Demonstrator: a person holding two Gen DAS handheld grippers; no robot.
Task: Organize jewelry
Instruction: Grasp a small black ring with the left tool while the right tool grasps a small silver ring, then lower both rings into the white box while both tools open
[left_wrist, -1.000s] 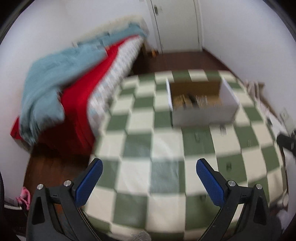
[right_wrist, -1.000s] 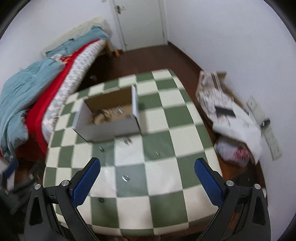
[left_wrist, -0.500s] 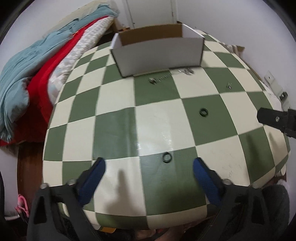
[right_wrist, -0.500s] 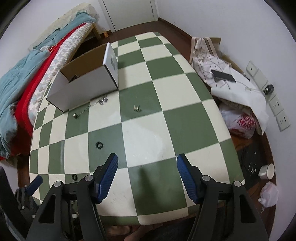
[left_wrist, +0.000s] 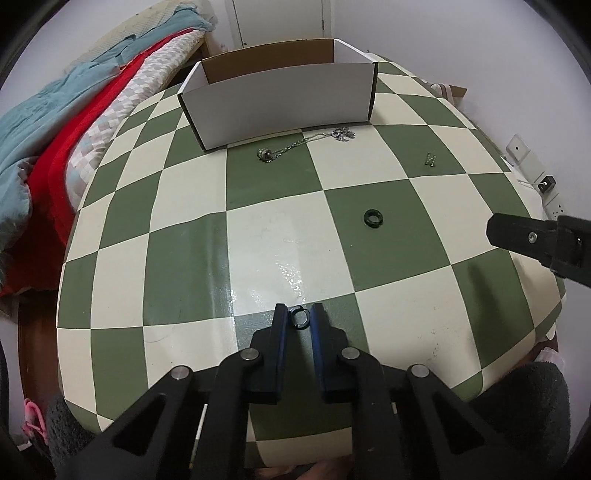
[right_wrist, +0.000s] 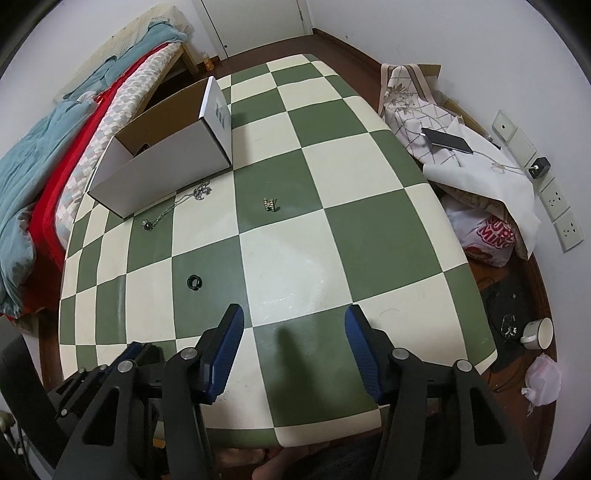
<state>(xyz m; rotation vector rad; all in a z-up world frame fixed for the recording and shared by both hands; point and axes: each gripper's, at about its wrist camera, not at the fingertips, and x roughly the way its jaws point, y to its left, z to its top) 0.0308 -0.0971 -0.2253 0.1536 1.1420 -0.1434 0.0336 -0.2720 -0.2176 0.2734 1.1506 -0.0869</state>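
My left gripper (left_wrist: 298, 318) has its fingers closed around a small dark ring (left_wrist: 299, 317) at the near edge of the green-and-cream checked table (left_wrist: 192, 236). A second dark ring (left_wrist: 373, 218) lies further in, also in the right wrist view (right_wrist: 193, 282). A silver chain necklace (left_wrist: 306, 143) lies in front of the white cardboard box (left_wrist: 280, 99); it also shows in the right wrist view (right_wrist: 177, 205). A small pair of earrings (right_wrist: 270, 204) lies mid-table. My right gripper (right_wrist: 293, 323) is open and empty above the near edge.
A bed with red and blue blankets (left_wrist: 55, 122) runs along the table's left side. Bags, a phone and wall sockets (right_wrist: 461, 147) crowd the floor to the right. A white cup (right_wrist: 537, 332) stands on the floor.
My left gripper has moved down to the near ring and closed its fingers around it. My right gripper has stayed open and low over the near edge.
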